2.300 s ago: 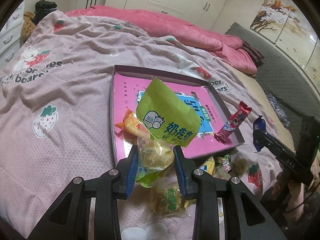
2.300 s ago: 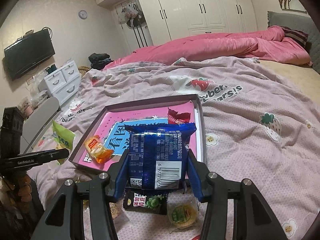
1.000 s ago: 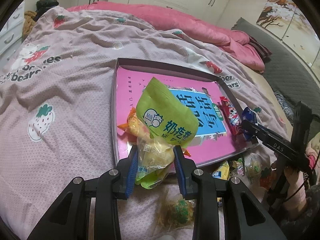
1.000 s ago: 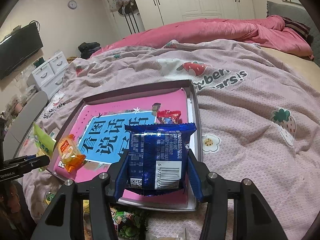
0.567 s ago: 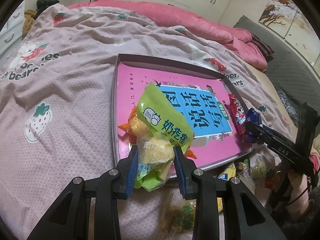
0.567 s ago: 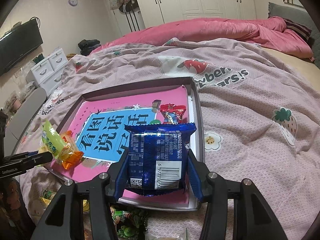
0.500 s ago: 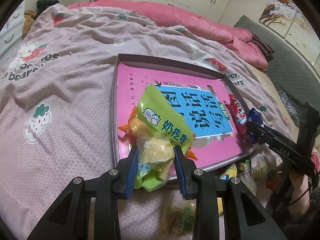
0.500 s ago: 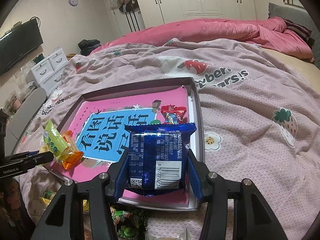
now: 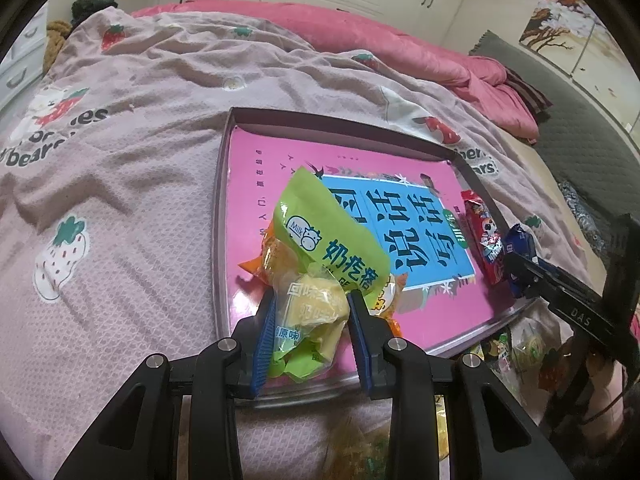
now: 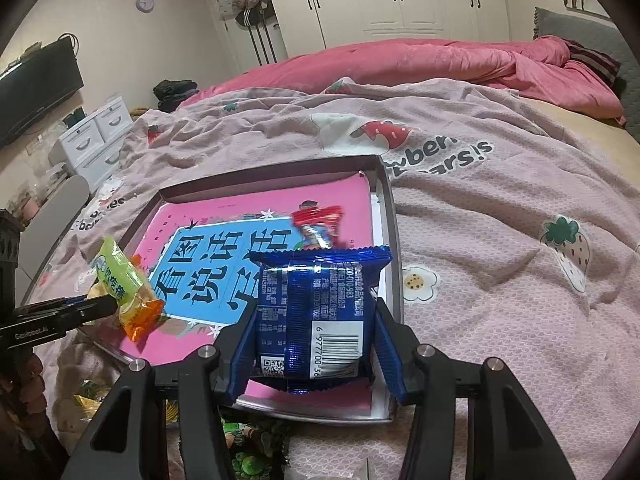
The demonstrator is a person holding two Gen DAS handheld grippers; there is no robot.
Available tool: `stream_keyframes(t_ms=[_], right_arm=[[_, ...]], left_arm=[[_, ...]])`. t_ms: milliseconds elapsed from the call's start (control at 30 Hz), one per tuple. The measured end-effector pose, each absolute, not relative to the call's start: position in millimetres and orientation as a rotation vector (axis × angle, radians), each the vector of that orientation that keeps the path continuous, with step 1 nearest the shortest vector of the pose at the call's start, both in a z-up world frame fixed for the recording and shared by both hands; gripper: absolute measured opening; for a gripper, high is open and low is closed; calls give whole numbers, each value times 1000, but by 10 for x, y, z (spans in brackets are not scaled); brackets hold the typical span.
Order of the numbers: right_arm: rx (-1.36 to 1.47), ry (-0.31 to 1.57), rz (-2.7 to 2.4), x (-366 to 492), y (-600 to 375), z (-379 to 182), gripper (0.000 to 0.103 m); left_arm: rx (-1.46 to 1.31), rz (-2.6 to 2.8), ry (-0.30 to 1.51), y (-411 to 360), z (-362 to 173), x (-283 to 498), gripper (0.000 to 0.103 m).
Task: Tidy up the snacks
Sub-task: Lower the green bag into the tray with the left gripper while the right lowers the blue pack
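A crinkled, glossy blue foil packet [image 10: 316, 320] catches the light at lower centre between matt black plastic claw arms with blue ribbed pads [image 10: 386, 344]. Left of it, a shiny green film wrapper [image 9: 320, 248] overlaps a smooth pink printed tray [image 9: 224, 184] on a nubbly, matt cloth bedspread [image 9: 120, 184].

Green milk-snack packet [image 9: 320, 280] upright, crumpled, over tray's [image 9: 218, 216] near-left corner. Blue foil packet [image 10: 316, 316] upright, barcode facing camera, over tray's near-right edge. Red wrapper [image 10: 318, 226] and orange packet [image 9: 266, 256] lie inside tray.
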State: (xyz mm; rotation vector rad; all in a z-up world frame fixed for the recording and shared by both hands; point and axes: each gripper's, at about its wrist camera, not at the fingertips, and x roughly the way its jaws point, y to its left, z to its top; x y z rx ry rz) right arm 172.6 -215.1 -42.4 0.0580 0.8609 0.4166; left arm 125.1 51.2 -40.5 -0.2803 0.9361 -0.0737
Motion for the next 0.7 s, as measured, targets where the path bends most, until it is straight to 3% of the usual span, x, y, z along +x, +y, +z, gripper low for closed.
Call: stream_keyframes(t_ms=[700], right_arm=[[22,860,424,1731,-2081,-475,53]], left_arm=[[-271,-82,938,468,-448,1315,36]])
